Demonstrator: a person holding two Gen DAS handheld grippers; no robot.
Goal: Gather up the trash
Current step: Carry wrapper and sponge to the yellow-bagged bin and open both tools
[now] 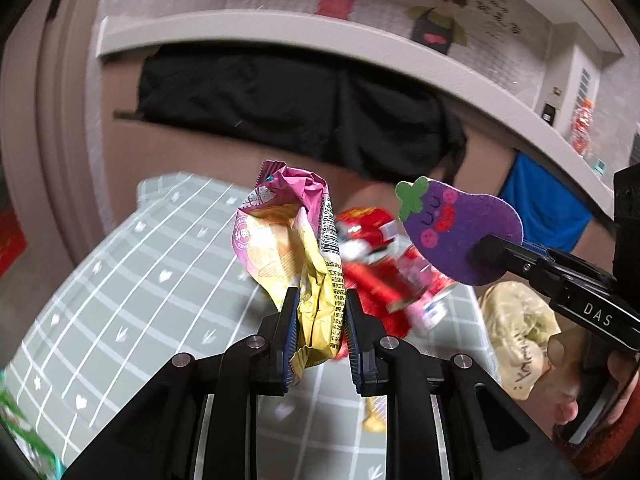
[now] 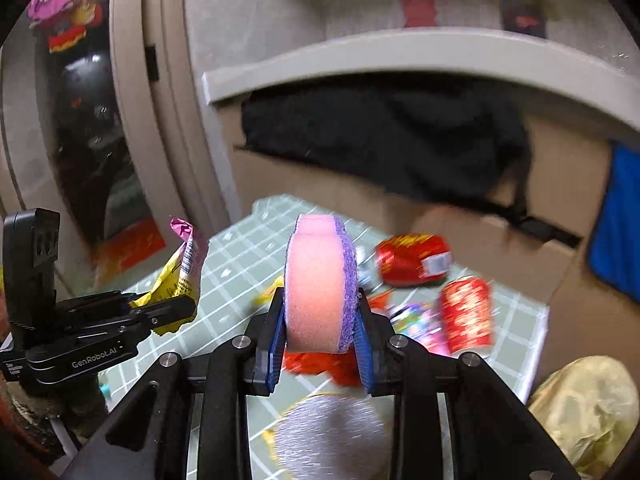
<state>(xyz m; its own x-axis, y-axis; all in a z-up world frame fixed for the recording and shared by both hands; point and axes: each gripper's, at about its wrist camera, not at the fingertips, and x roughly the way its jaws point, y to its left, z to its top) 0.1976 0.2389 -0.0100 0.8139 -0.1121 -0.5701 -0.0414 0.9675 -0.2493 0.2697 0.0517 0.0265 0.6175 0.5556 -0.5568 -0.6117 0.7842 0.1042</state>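
My left gripper is shut on a crumpled pink and yellow snack wrapper, held up above the green checked tablecloth. My right gripper is shut on an eggplant-shaped sponge, seen edge-on as pink foam with a purple layer. In the left wrist view the sponge's purple face shows at the right, pinched by the right gripper. In the right wrist view the left gripper reaches in from the left with the wrapper. Red cans and colourful wrappers lie on the cloth.
A yellowish plastic bag sits off the table's right edge. Behind the table stands a cardboard box draped in black cloth, with a blue cloth to its right. A pale fuzzy round thing lies under the right gripper.
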